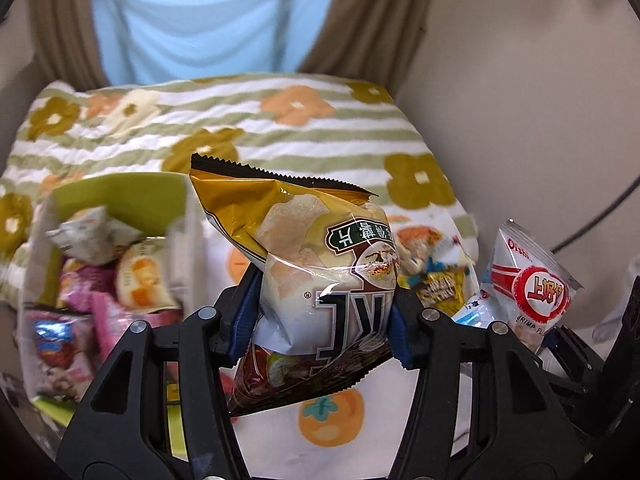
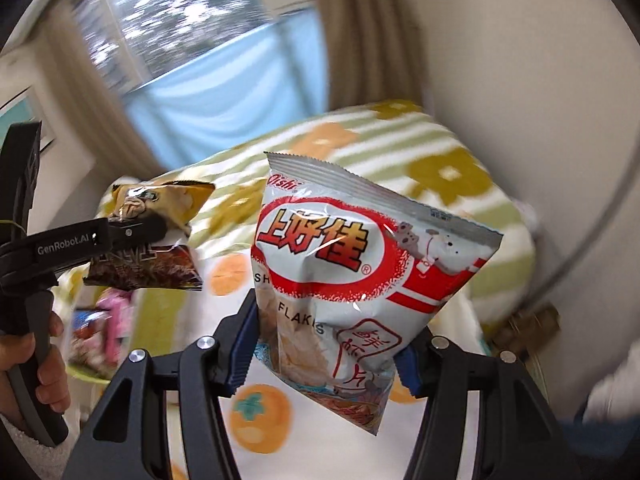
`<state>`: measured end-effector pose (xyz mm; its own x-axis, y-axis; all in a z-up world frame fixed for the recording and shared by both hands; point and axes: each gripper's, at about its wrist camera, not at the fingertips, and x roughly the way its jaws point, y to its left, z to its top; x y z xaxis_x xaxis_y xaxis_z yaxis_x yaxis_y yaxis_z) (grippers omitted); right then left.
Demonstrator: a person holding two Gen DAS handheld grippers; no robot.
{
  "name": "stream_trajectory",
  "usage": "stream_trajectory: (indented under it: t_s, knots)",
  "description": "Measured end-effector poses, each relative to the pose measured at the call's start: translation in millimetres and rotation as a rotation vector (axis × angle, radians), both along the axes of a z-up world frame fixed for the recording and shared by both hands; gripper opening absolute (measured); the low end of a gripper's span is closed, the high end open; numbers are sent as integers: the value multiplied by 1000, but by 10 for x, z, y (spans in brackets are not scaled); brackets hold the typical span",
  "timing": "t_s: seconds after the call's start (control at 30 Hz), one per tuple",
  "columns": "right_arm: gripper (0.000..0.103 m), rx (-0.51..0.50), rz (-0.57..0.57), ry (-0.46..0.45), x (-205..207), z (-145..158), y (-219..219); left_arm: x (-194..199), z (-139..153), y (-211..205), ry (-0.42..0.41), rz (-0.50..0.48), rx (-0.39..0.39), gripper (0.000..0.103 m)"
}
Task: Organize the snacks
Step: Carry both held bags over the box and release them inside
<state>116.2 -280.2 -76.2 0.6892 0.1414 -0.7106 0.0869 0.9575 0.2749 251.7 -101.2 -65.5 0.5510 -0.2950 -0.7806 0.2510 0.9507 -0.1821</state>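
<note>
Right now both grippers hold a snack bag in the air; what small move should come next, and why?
Probably carry the left gripper leftward over the green bin and release there. It is shut on the gold potato chip bag, held above the bedspread, and the bin beside it already holds other snacks. The right gripper, shut on the Oishi shrimp flakes bag, can follow.

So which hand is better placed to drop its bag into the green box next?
Probably the left: the left gripper, holding the gold chip bag, is right beside the green box. The right gripper, holding the shrimp flakes, is farther.
</note>
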Motion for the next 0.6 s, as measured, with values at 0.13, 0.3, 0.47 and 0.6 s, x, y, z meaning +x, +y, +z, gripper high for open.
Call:
stream_trajectory:
  t_s: [0.13, 0.3, 0.47, 0.6]
  knots:
    - [55, 17, 171, -30, 289, 216, 460, -108, 215, 556, -33, 109, 4, 51]
    - [55, 41, 312, -41, 556, 318, 1003, -122, 292, 1178, -37, 203, 12, 51]
    - [55, 31, 389, -36, 756, 329, 1538, 45, 183, 1696, -11, 240, 27, 51]
    - [55, 19, 422, -4, 1003, 213, 1983, 254, 33, 1964, 20, 238, 36, 51]
